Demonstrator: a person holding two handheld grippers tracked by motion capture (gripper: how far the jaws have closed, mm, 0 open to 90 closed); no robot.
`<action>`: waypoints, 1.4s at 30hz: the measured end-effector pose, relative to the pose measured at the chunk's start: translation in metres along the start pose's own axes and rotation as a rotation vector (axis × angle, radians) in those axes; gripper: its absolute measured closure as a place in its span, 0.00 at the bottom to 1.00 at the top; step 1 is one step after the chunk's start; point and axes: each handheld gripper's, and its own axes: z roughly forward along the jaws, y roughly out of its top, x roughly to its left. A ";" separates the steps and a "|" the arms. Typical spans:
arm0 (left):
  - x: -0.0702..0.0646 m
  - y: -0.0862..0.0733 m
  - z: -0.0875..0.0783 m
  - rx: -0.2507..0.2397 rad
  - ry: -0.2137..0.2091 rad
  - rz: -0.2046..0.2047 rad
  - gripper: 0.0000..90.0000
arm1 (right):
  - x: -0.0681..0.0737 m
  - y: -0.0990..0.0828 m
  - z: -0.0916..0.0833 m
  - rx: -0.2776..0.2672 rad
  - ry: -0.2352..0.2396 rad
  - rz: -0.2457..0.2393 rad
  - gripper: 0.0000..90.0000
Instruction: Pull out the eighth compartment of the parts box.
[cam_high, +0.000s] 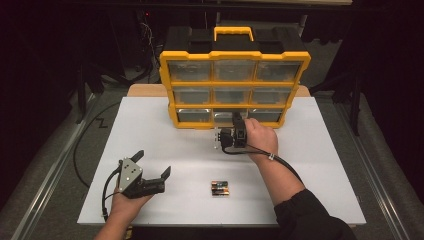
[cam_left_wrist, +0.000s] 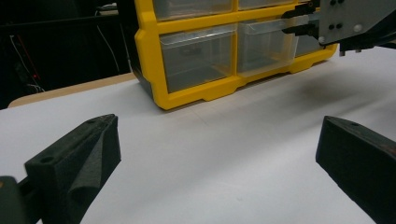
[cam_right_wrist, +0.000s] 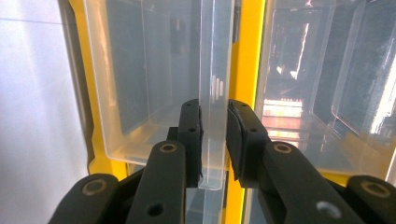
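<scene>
Nine clear plastic drawers sit in the yellow-and-black organiser case (cam_high: 234, 82) at the table's far side; two batteries (cam_high: 220, 188) lie near my edge. My right gripper (cam_right_wrist: 214, 135) is nearly closed, pinching the front lip of the bottom-middle clear drawer (cam_right_wrist: 212, 93). My left gripper (cam_high: 152, 165) rests wide open, holding nothing.

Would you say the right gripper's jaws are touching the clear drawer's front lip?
Touching. The right gripper view shows the right gripper with both pads pressed flat against the clear drawer's front lip, no gap either side.
</scene>
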 end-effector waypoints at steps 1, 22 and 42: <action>0.000 0.000 0.000 0.002 0.003 0.000 0.01 | 0.000 0.000 -0.002 0.000 0.001 -0.002 0.87; 0.003 0.001 -0.001 -0.014 0.031 -0.027 0.00 | 0.001 -0.003 -0.021 -0.021 0.019 -0.002 0.87; 0.004 0.000 0.001 0.015 0.014 -0.030 0.00 | 0.003 -0.005 -0.036 -0.027 0.025 -0.004 0.87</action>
